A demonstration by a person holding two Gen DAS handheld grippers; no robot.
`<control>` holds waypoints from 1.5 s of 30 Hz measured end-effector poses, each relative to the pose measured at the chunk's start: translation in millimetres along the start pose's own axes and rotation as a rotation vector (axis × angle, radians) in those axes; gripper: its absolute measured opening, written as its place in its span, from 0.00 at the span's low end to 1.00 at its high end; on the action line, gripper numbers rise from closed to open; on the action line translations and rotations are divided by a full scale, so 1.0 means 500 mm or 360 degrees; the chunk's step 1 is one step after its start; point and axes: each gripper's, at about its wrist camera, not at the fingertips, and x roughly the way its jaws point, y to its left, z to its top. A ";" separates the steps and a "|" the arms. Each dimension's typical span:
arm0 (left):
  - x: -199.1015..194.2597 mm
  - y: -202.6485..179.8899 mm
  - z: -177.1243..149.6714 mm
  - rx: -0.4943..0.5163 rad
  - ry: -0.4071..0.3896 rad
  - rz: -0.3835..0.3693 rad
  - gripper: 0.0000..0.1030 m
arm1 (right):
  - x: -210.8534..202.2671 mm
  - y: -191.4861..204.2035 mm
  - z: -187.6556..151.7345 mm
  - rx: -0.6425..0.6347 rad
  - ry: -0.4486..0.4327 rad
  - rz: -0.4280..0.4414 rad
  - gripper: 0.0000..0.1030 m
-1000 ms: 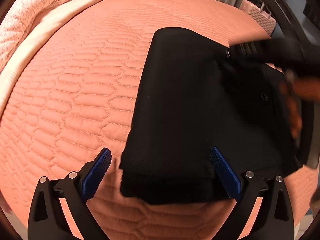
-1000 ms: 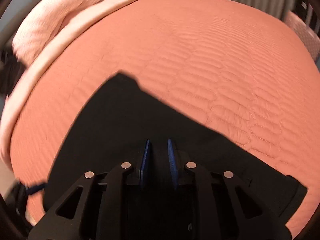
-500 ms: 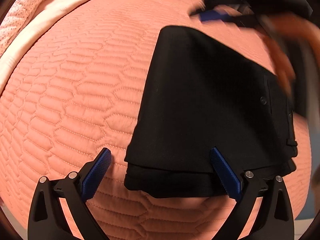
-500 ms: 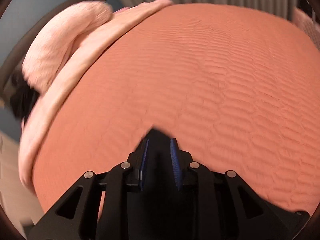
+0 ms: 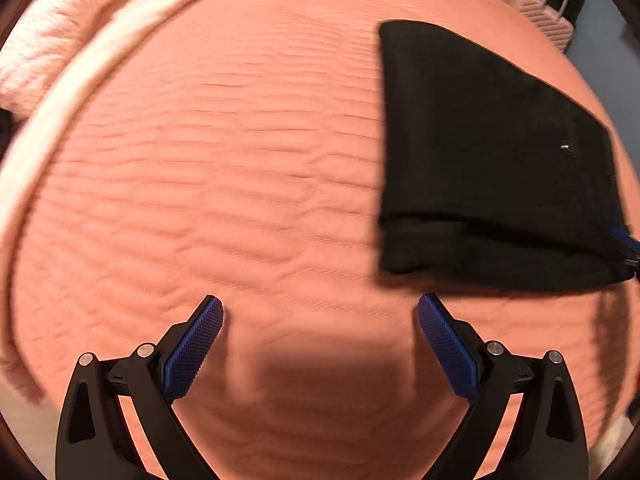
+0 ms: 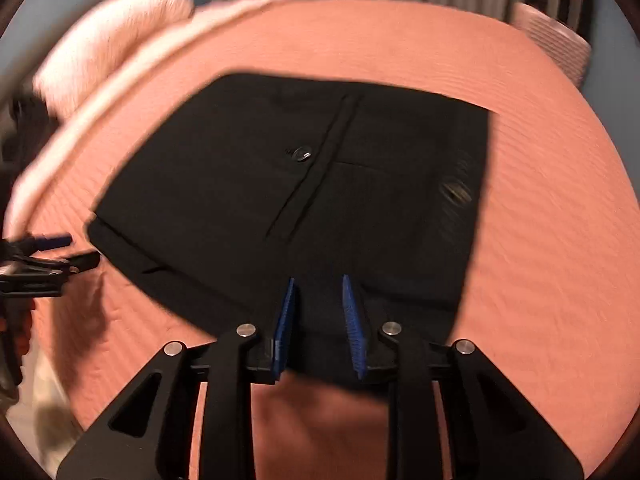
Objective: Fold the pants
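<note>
1. The left gripper (image 5: pixel 320 320) has its jaws spread wide with nothing between them; only the bedspread (image 5: pixel 240 160) lies under them.
2. The right gripper (image 6: pixel 318 300) has its jaws narrowed on the near edge of the pants (image 6: pixel 320 184); black cloth fills the gap between the blue pads (image 6: pixel 352 316).
3. The pants (image 5: pixel 492 168) lie folded into a compact stack on the bed, up and to the right of the left jaws and clear of them.
4. In the right wrist view a button (image 6: pixel 302 154) and a pocket seam face up on the top layer.
5. The left gripper (image 6: pixel 44 256) shows at that view's left edge, just beside the stack's corner.
6. A pale pink blanket (image 5: pixel 72 28) runs along the bed's far left side.
7. A pink suitcase (image 5: pixel 540 12) stands beyond the far right corner.
</note>
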 end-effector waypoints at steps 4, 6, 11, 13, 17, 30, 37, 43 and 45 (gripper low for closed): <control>-0.065 0.004 0.023 -0.0043 -0.0142 -0.0084 0.94 | -0.047 0.016 0.003 0.0004 -0.0088 -0.0005 0.25; -0.076 -0.019 0.051 -0.0037 -0.0200 -0.0147 0.94 | 0.002 0.015 -0.010 0.0010 0.0018 -0.0076 0.32; 0.042 -0.076 0.088 0.0123 -0.0039 0.0006 0.95 | -0.021 -0.068 -0.038 0.0242 0.0062 -0.0122 0.34; 0.015 -0.047 0.099 0.0004 -0.0087 -0.0125 0.94 | -0.055 -0.099 -0.032 0.0317 0.0006 -0.0103 0.34; 0.004 -0.031 0.148 -0.0087 -0.0119 -0.0261 0.95 | -0.062 -0.148 0.015 0.0450 -0.0132 -0.0119 0.85; 0.109 -0.078 0.193 -0.0034 0.0112 -0.0706 0.78 | 0.083 -0.193 0.032 0.0678 -0.0047 0.0432 0.60; 0.113 -0.094 0.197 -0.0060 0.0054 -0.0731 0.60 | 0.099 -0.204 0.031 0.0765 -0.0037 0.0520 0.37; 0.116 -0.087 0.183 -0.0100 0.0036 -0.0746 0.55 | 0.102 -0.197 0.027 0.0794 -0.0068 0.0539 0.39; 0.131 -0.110 0.189 -0.0066 0.0058 -0.0755 0.72 | 0.102 -0.196 0.028 0.0784 -0.0062 0.0529 0.42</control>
